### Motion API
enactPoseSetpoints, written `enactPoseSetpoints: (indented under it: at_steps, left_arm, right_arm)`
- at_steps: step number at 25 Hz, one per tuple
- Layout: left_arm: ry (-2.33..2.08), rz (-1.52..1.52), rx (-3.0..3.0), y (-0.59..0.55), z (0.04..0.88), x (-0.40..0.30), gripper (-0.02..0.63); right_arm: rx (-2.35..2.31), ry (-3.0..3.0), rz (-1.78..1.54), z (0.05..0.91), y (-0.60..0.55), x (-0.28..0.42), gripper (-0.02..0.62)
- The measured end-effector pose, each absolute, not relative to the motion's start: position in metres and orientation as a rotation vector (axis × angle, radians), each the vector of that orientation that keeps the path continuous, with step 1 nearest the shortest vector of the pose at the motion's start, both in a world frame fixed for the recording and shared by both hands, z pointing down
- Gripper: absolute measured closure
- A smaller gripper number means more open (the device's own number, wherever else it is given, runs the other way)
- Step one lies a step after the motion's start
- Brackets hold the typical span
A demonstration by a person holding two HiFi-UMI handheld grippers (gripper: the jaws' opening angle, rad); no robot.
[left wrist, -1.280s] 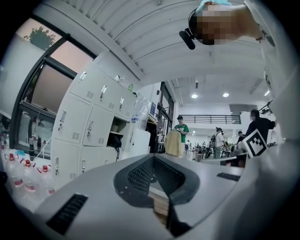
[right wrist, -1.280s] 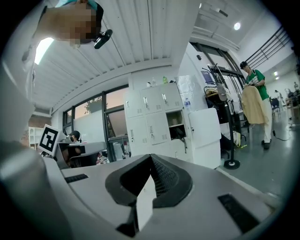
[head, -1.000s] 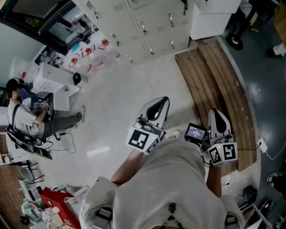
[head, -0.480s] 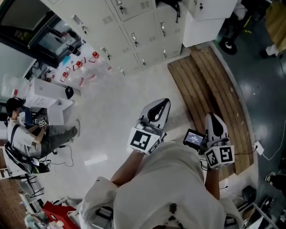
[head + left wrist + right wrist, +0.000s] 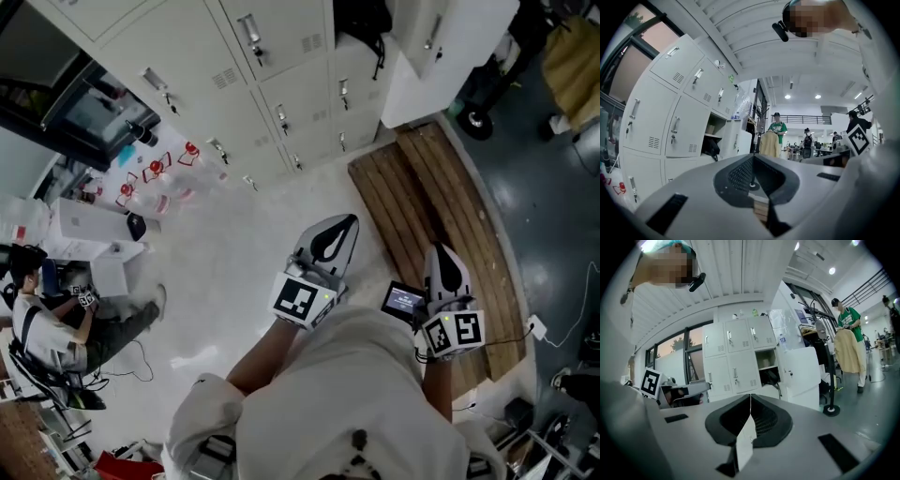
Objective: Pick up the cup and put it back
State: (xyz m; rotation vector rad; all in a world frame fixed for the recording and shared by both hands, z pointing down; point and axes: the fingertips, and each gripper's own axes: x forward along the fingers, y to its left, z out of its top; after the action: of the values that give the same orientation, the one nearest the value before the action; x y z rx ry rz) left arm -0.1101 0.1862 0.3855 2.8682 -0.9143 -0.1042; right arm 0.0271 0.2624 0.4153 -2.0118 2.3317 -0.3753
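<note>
Head view looked steeply down on the person's pale shirt, with the left gripper [image 5: 339,225] and right gripper [image 5: 444,258] held close in front of the torso near the centre of the frame, both aimed forward over a glossy white floor [image 5: 234,272]. Each gripper's own view showed its jaws pressed fully together with nothing between them, so neither had hold of anything. No cup could be made out in any view; some small red-marked items [image 5: 155,173] at the upper left, at the foot of the white lockers [image 5: 281,84], were too small to identify. A slatted wooden platform [image 5: 441,197] ran along the right, beside dark flooring, and a seated person [image 5: 56,328] worked at the lower left edge. In the right gripper view a standing person in a green shirt [image 5: 847,317] held a beige garment at the right of the frame. The tucked-in, closed posture read as a carrying pose, probably for moving through the room, so the task likely had not begun and the cup's place remained unknown.
</note>
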Motion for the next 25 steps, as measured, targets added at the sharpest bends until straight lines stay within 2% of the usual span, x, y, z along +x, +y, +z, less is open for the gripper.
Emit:
enactPoseSetpoints:
  at_steps: [7,18,25]
  left_arm:
    - [-0.926,-0.150,2.848,0.123,0.386,-0.132,0.598]
    - [-1.031,-0.077,2.775,0.068,0.412,-0.144,0.598]
    - [-1.212,-0.065,2.721,0.006,0.408,-0.142,0.598]
  right_arm:
    - [-2.012,2.373,-0.343,0.410,0.200,-0.001,0.569]
    - [-1.981,2.403,-0.430,0.429,0.133,0.008,0.569]
    - [-1.823,2.526,-0.410,0.430,0.045,0.016,0.569]
